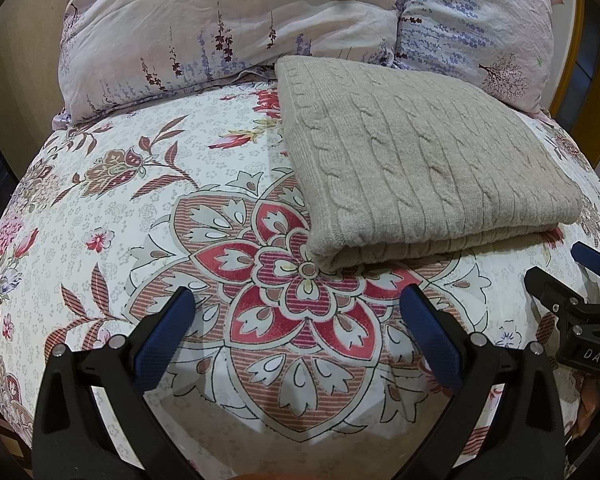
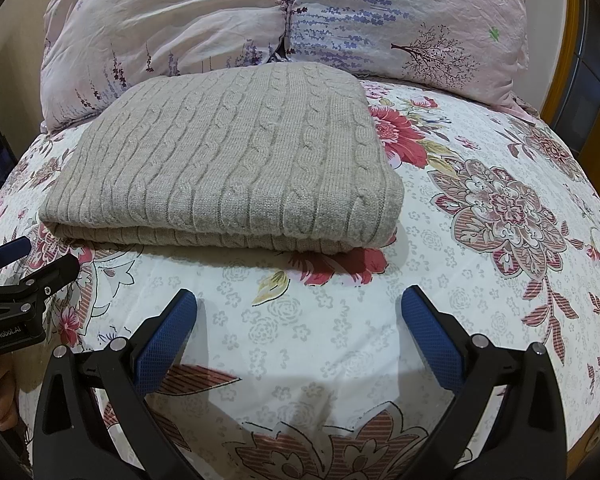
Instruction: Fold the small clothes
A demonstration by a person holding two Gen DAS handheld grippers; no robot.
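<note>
My left gripper (image 1: 298,304) hangs over the bed (image 1: 100,208) with its jaws spread wide and nothing between them; only the red and white medallion of the floral bedsheet shows in the gap. My right gripper (image 2: 300,304) does the same just beside it, jaws wide apart and empty, above a paler patch of the sheet.

The folded beige cable-knit sweater (image 1: 412,160) lies flat on the bed ahead of both pairs of jaws, apart from them, its doubled edge facing me. From the left wrist view it sits ahead and to the right; from the right wrist view it sits ahead and to the left (image 2: 228,160), so it lies roughly between my two grippers, farther up the bed. Its far edge reaches the two pale pink pillows (image 1: 204,28) printed with lavender sprigs, which lean at the head of the bed.

Each gripper shows at the edge of the other's view.
</note>
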